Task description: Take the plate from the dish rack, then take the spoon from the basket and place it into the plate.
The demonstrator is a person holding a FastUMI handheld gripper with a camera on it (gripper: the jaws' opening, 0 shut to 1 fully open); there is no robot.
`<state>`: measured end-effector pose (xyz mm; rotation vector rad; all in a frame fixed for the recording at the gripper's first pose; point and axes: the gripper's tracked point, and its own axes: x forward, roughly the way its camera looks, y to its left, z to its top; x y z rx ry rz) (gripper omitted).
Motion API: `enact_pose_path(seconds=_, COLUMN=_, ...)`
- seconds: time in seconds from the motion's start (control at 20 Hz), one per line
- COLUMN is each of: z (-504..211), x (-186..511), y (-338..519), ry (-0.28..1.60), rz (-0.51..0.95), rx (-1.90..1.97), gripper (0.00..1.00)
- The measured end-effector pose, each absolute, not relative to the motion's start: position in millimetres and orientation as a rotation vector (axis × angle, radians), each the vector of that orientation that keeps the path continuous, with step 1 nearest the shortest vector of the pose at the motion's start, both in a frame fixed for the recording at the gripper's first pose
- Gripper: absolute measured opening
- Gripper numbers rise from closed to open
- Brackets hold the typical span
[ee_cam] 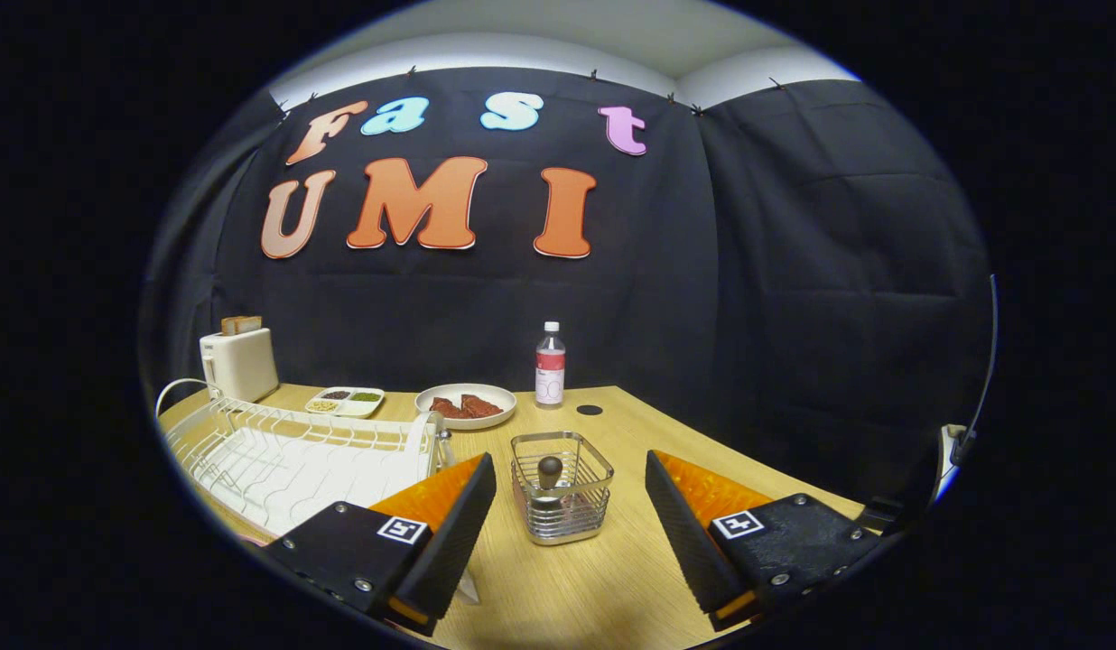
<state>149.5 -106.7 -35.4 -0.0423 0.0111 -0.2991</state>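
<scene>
The gripper [571, 506] hangs over the wooden table [612, 587] with its two fingers [450, 533] spread wide apart and nothing held between them.

In the gap between the fingers, a little ahead of their tips, stands a small wire basket [561, 487]. It touches neither finger. Inside it a spoon [549, 478] stands upright, its dark rounded handle end poking up near the middle of the basket.

Just beside the left finger, and partly hidden behind it, is the white dish rack [287, 456]. Its wire dividers run in rows across a white drip tray. A pale curved edge rises at the rack's near end, close to the left finger's tip; whether that is the plate for the task cannot be told from here.

Beyond the basket, further along the table, sits a round white plate [466, 404] carrying reddish-brown pieces of food. To its left is a small divided tray [345, 401] with three portions of different colours. A clear bottle [550, 366] with a white cap stands upright to the right of the food plate. Behind the dish rack is a white toaster [239, 363] with slices of bread showing at its top.
</scene>
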Motion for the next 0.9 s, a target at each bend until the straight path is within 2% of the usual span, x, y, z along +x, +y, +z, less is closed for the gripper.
enact_pose_path(seconds=0.05, z=-39, x=158, y=-107, ry=0.018, rz=-0.296, rx=-0.037, gripper=0.98)
enact_pose_path(seconds=0.25, z=-52, x=181, y=-105, ry=0.045, rz=-0.281, rx=-0.037, gripper=0.76)
enact_pose_path(seconds=0.45, z=-46, x=192, y=-103, ry=0.014, rz=-0.266, rx=-0.05, gripper=0.39)
enact_pose_path(seconds=0.5, z=-46, x=192, y=-100, ry=0.019, rz=-0.267, rx=-0.064, gripper=0.14)
enact_pose_path(seconds=0.6, z=-45, x=192, y=-102, ry=0.016, rz=-0.266, rx=-0.054, gripper=0.06)
enact_pose_path(seconds=0.9, z=-14, x=182, y=-104, ry=-0.035, rz=-0.261, rx=-0.035, gripper=0.03)
